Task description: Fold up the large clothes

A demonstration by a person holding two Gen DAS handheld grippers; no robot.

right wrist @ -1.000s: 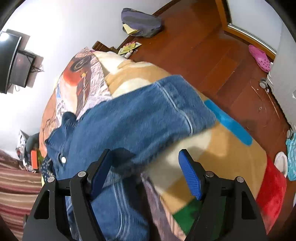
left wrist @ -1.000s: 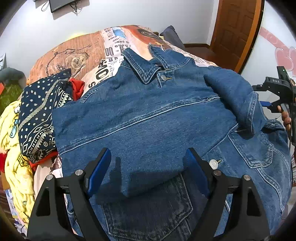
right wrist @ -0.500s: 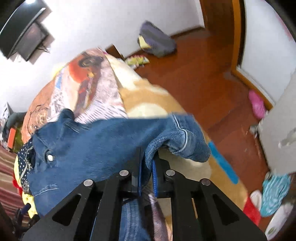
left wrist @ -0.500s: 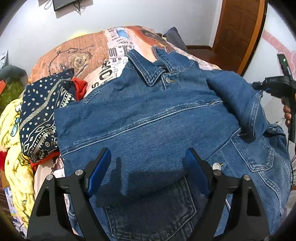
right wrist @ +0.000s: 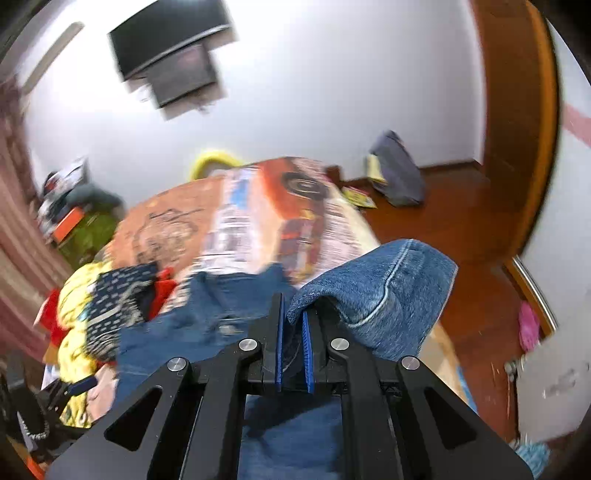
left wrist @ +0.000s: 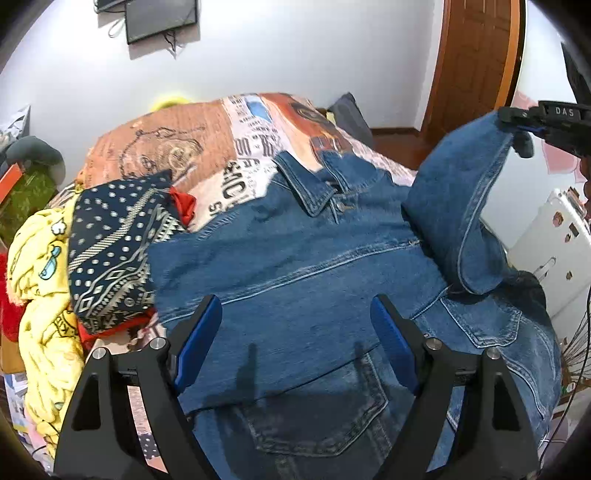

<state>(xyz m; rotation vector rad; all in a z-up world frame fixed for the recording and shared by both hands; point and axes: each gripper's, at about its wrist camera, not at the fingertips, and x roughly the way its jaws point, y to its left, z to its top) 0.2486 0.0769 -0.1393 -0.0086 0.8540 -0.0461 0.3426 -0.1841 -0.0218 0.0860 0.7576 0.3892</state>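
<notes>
A blue denim jacket [left wrist: 295, 266] lies spread on a bed [left wrist: 192, 147] covered by a printed orange and newsprint bedspread. Its long axis runs from the collar [left wrist: 306, 188], which points toward the far white wall, down to the hem nearest the left wrist camera. The front faces up, with a metal button at the neck, a flap chest pocket and paler stitched seams crossing the chest. The cloth is mid-blue with faded streaks.

The left gripper [left wrist: 295, 336] hovers over the lower front of the jacket, its blue-padded fingers [left wrist: 197, 339] held wide apart and gripping nothing.

The right gripper [right wrist: 291, 332] is clamped on the cuff end of the jacket's sleeve [left wrist: 461, 192]. In the left wrist view the sleeve rises from the shoulder on the right side of the jacket and slants up to that gripper. Half a second ago the sleeve hung lower, draped close over the jacket's side; it has since been lifted clear, and a second ago the right gripper was open with the sleeve lying flat beneath it. The right wrist view is blurred.

To the left of the jacket sits a heap of other clothes: a navy patterned cloth [left wrist: 110, 251], a yellow cartoon-print garment [left wrist: 37, 288] and something red. A dark screen [left wrist: 159, 18] hangs on the wall, and a wooden door [left wrist: 476, 62] stands at the right.
</notes>
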